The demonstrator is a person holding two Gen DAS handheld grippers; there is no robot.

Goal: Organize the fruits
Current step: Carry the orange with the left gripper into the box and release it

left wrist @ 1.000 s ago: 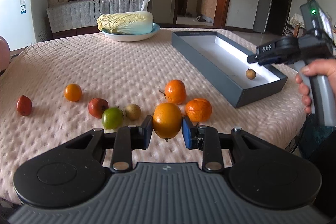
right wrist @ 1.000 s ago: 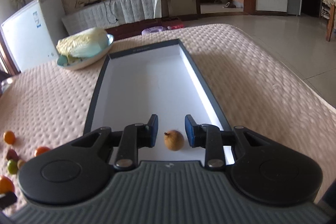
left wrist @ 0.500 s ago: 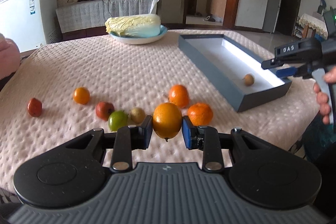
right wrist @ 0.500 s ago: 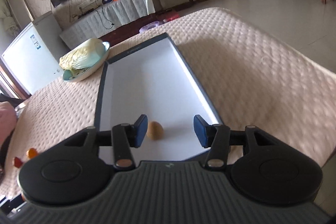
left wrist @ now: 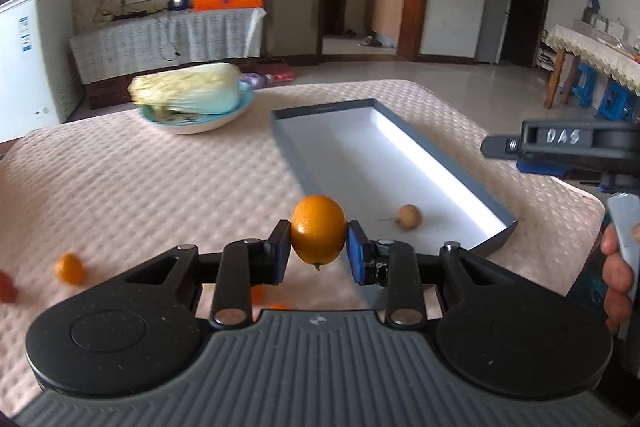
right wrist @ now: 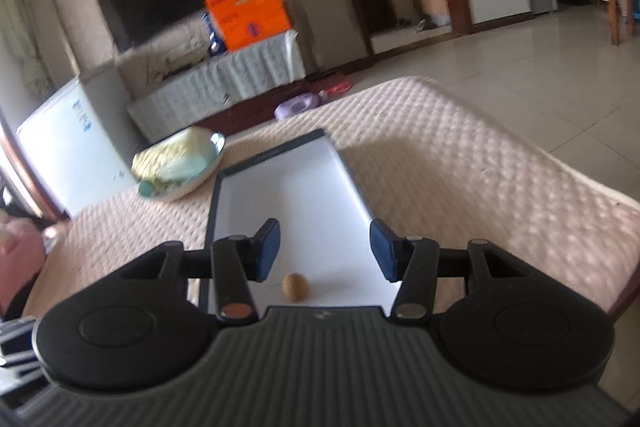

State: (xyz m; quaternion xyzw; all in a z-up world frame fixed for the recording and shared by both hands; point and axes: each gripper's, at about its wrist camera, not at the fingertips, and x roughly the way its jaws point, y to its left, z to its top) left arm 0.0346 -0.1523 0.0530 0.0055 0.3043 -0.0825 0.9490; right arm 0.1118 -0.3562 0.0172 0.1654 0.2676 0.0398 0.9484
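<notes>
My left gripper (left wrist: 319, 247) is shut on a large orange (left wrist: 319, 227), held in the air just off the near left corner of the grey box (left wrist: 292, 163). One small brown fruit (left wrist: 409, 215) lies on the box's white floor near its front end. In the right wrist view my right gripper (right wrist: 325, 247) stands open above that end of the box (right wrist: 211, 211), with the brown fruit (right wrist: 295, 287) lying below and between its fingers, untouched. A small orange (left wrist: 70, 268) and a red fruit (left wrist: 6, 289) lie on the cover at the far left.
A plate (left wrist: 224, 119) with a cabbage (left wrist: 188, 93) stands behind the box on the left. The right tool's black body (left wrist: 576, 147) and the hand (left wrist: 616, 275) holding it sit at the right, beside the table's corner. A pink quilted cover (left wrist: 120, 187) spans the table.
My left gripper has carried the orange up and to the right, toward the box; the row of fruit slid out of view. My right gripper opened wider and drew back from the brown fruit.
</notes>
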